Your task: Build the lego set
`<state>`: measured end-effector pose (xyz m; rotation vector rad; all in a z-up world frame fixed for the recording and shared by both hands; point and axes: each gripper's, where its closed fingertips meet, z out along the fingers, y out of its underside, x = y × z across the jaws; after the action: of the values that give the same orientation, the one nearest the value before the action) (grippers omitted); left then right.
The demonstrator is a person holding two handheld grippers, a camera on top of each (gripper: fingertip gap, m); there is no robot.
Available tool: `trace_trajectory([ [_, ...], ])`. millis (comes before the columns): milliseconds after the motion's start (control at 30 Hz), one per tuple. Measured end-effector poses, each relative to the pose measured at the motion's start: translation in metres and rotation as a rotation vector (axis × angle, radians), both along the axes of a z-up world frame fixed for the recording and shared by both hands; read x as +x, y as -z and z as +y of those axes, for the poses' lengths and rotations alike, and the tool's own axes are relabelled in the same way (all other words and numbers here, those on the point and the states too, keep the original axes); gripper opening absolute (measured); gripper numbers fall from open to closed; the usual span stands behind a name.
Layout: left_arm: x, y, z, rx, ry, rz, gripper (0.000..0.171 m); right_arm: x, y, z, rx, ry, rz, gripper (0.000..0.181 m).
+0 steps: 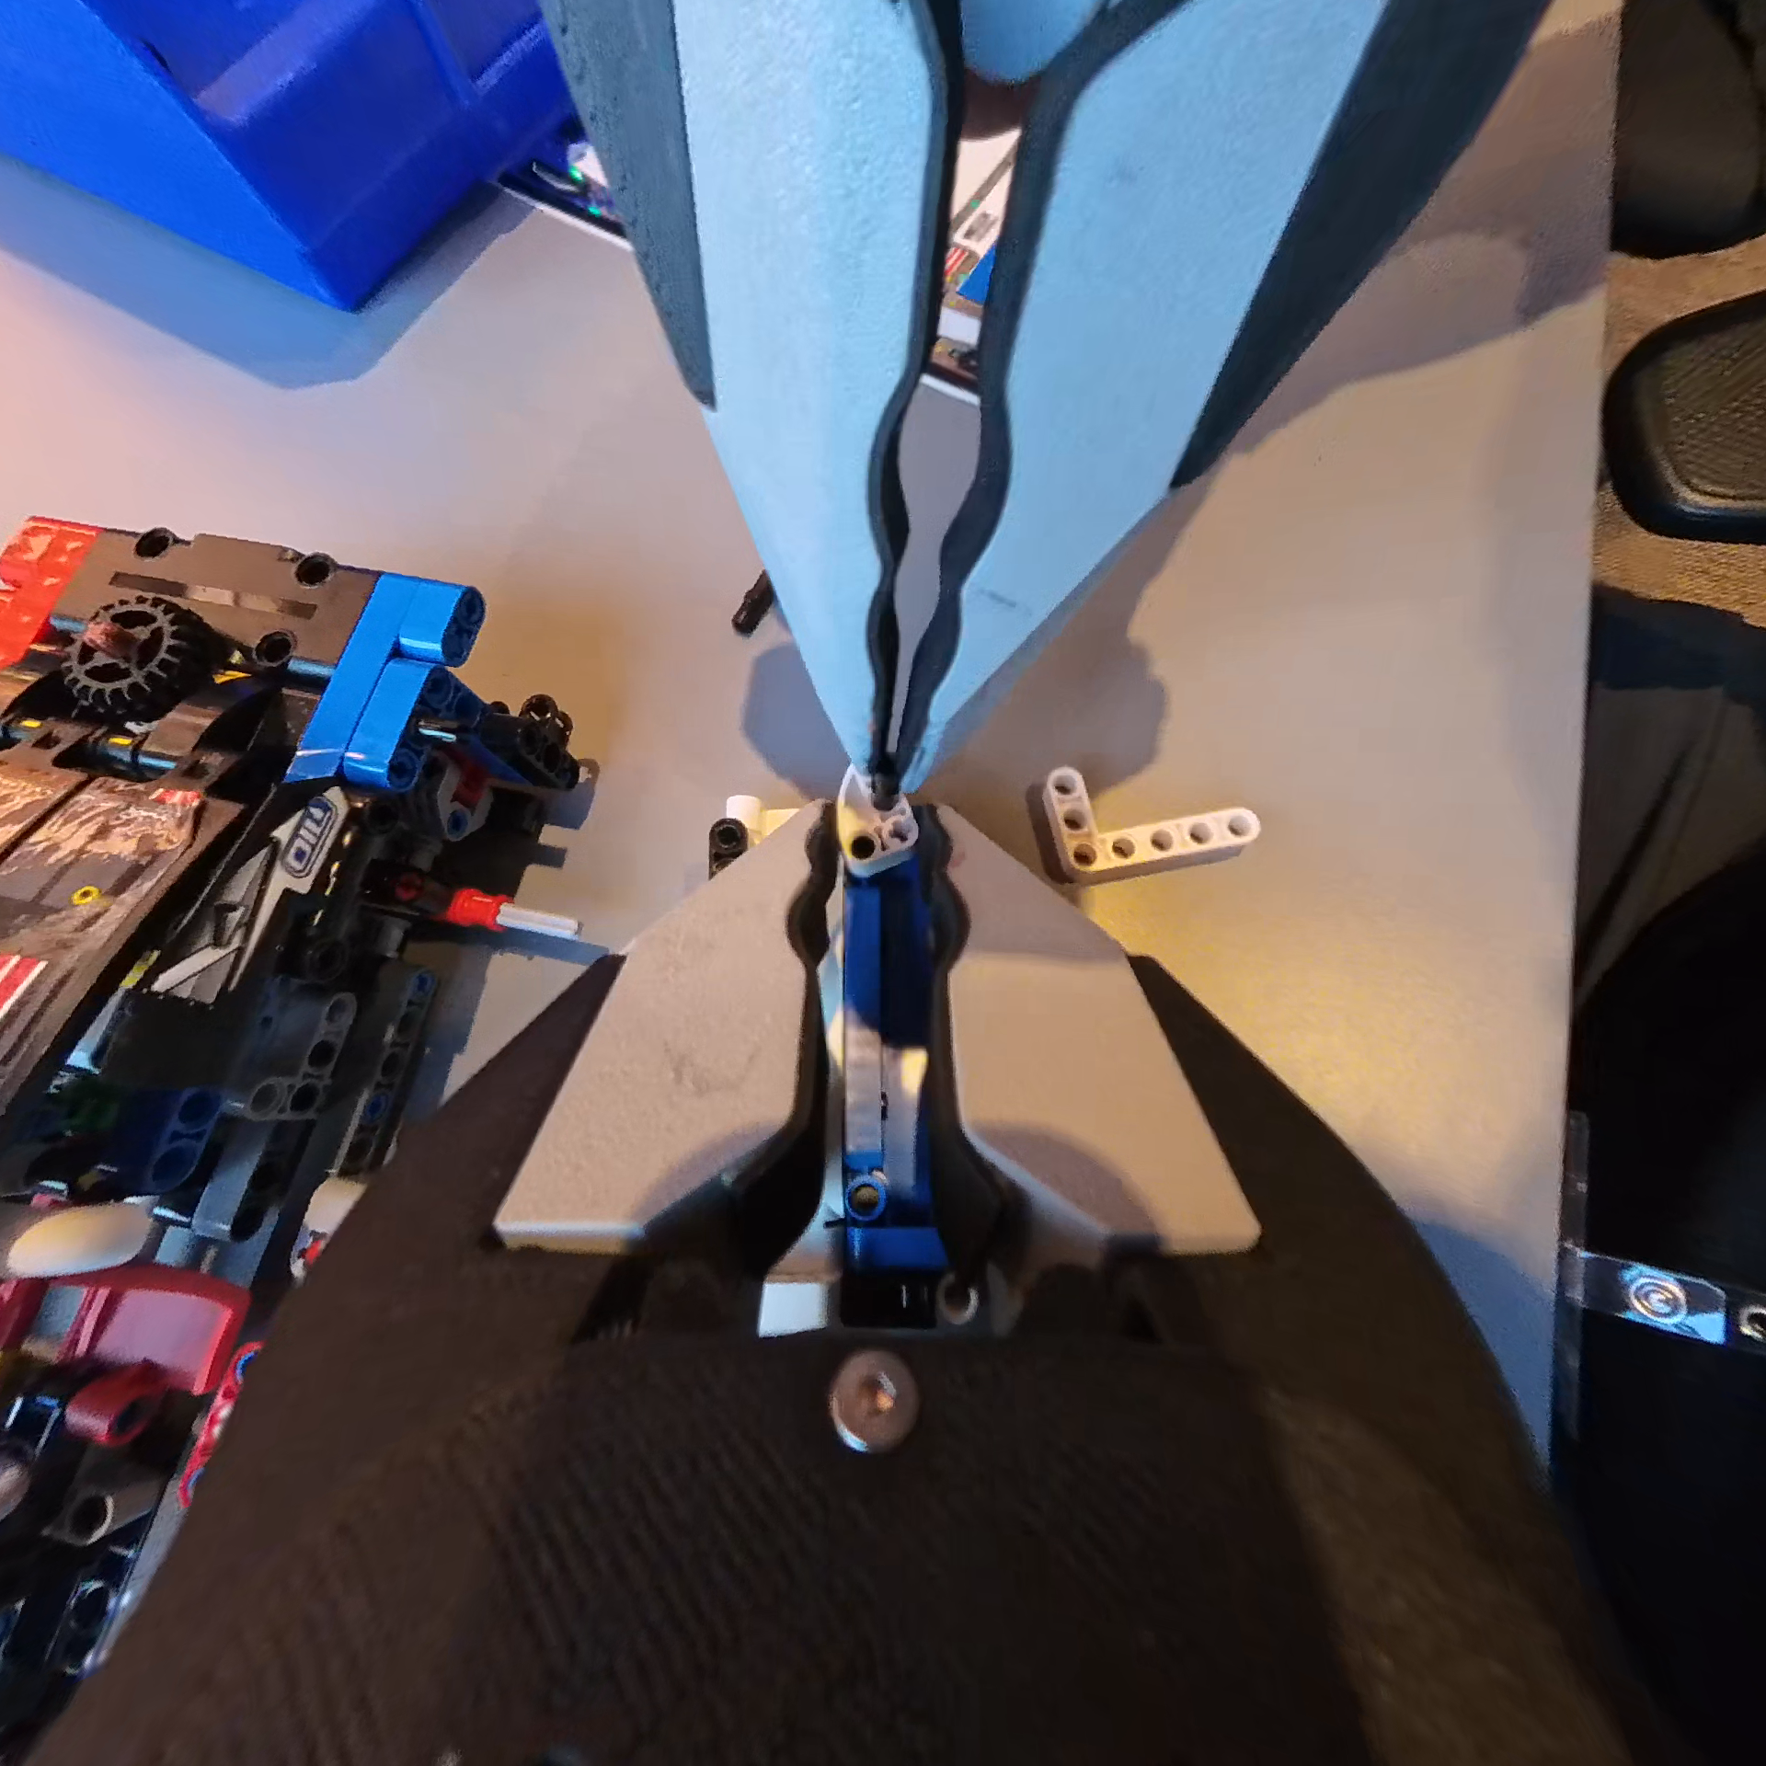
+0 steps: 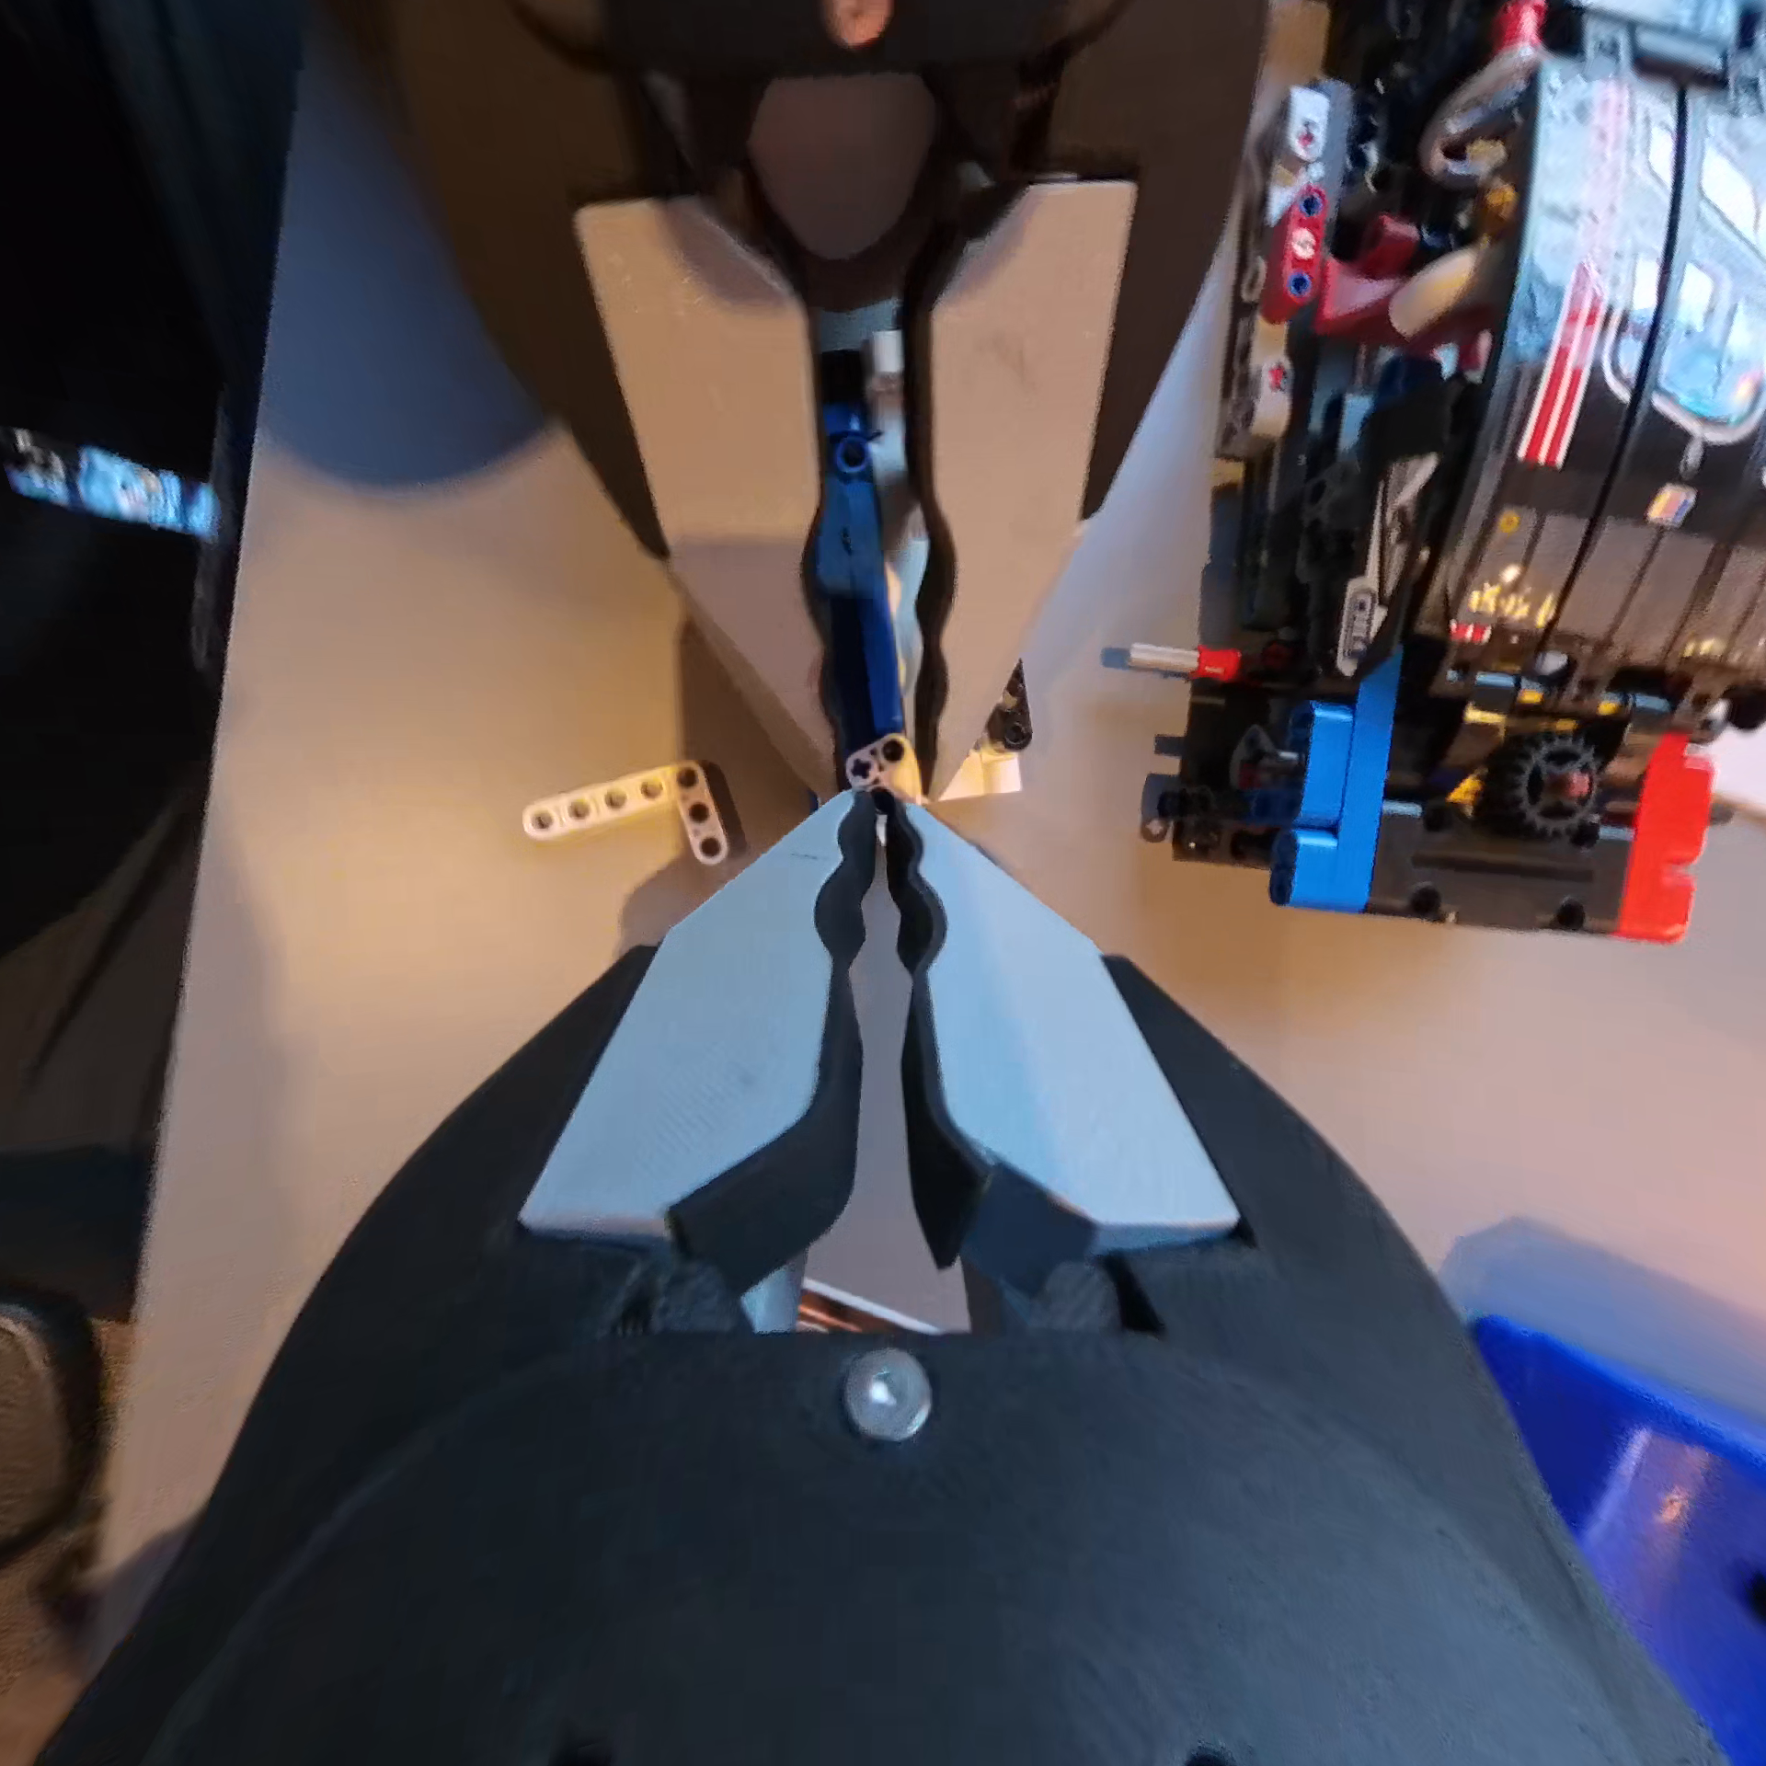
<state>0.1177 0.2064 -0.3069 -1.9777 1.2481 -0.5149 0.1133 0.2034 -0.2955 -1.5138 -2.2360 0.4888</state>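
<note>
Left claw (image 1: pixel 884 841) clamps the blue-and-white beam (image 1: pixel 884 965); right claw (image 2: pixel 879 812), pinching a black pin (image 1: pixel 889 786), meets its tip.

Taking the white L-shaped holed beam (image 1: pixel 1137 833) as our mark, we have bare pale tabletop (image 1: pixel 1338 669) around it on most sides. The two meeting grippers crowd it just beside; beyond them the big black, blue and red brick-built car model (image 1: pixel 239 860) blocks passage.
</note>
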Motion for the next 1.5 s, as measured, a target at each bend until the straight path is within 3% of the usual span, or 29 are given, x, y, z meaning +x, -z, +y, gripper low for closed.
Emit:
trace_trajectory([
  [133,0.000,-0.001,0.000,0.009,-0.001,-0.003,0.013,0.016,0.022,0.005,0.192,-0.174,-0.125,0.001],
  [200,0.001,0.000,0.001,0.027,0.002,0.006,0.014,0.008,0.023,-0.007,0.168,-0.194,-0.097,0.000],
  [433,0.001,0.000,0.001,0.001,-0.002,-0.007,0.014,0.026,0.016,0.010,-0.095,0.097,-0.012,0.000],
  [533,0.000,0.000,0.004,-0.008,-0.013,-0.011,0.015,0.032,0.019,0.021,-0.106,0.243,0.021,0.000],
  [800,-0.003,-0.002,0.007,0.004,-0.029,-0.014,0.018,0.027,-0.005,-0.002,-0.288,0.449,0.249,0.010],
  [1000,-0.014,-0.019,0.003,0.041,-0.041,-0.021,0.030,0.018,-0.001,-0.014,-0.338,0.434,0.321,0.007],
  [1100,-0.016,-0.028,-0.016,0.031,0.004,-0.028,0.017,0.013,-0.001,-0.016,-0.307,0.371,0.345,0.003],
  [1300,-0.016,-0.005,-0.028,0.048,0.025,0.119,0.019,0.001,0.005,-0.018,-0.259,0.313,0.286,0.008],
  [1500,-0.014,-0.004,-0.031,0.051,0.000,0.099,0.018,-0.006,0.019,-0.020,-0.122,0.305,0.211,0.004],
])
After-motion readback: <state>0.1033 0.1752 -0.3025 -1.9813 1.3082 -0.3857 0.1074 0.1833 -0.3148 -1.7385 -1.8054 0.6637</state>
